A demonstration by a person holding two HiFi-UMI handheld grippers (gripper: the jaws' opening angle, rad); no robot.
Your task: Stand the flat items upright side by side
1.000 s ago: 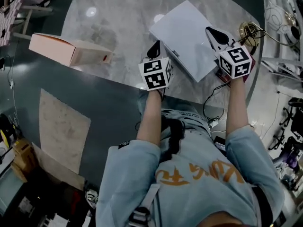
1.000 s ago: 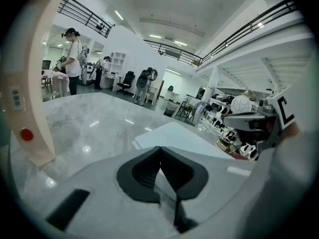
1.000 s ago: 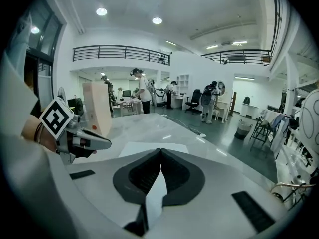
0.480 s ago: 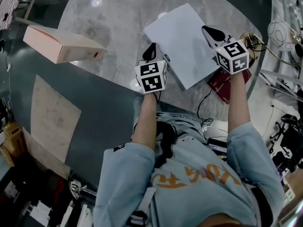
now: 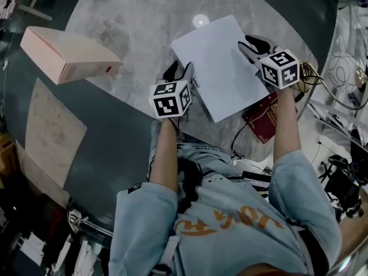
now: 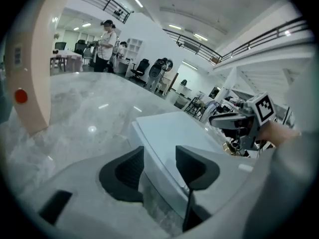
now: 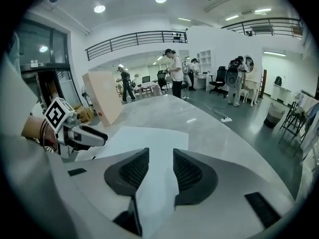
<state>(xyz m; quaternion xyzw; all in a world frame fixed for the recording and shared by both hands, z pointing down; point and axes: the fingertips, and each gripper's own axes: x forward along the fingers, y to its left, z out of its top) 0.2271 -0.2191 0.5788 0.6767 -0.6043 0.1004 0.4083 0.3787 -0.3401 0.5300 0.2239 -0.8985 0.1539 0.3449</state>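
The white box lies flat on the marble table, with 2 grippers at its edges. The left gripper is at the box's near-left edge. Its fingers are opening, and that edge sits between them with a gap beside it. The right gripper is at the box's right edge (opposite the left one), its fingers likewise opening, loose around the thin white rim. A pink box stands upright well left of the white box. A dark red booklet lies at the white box's near-right corner.
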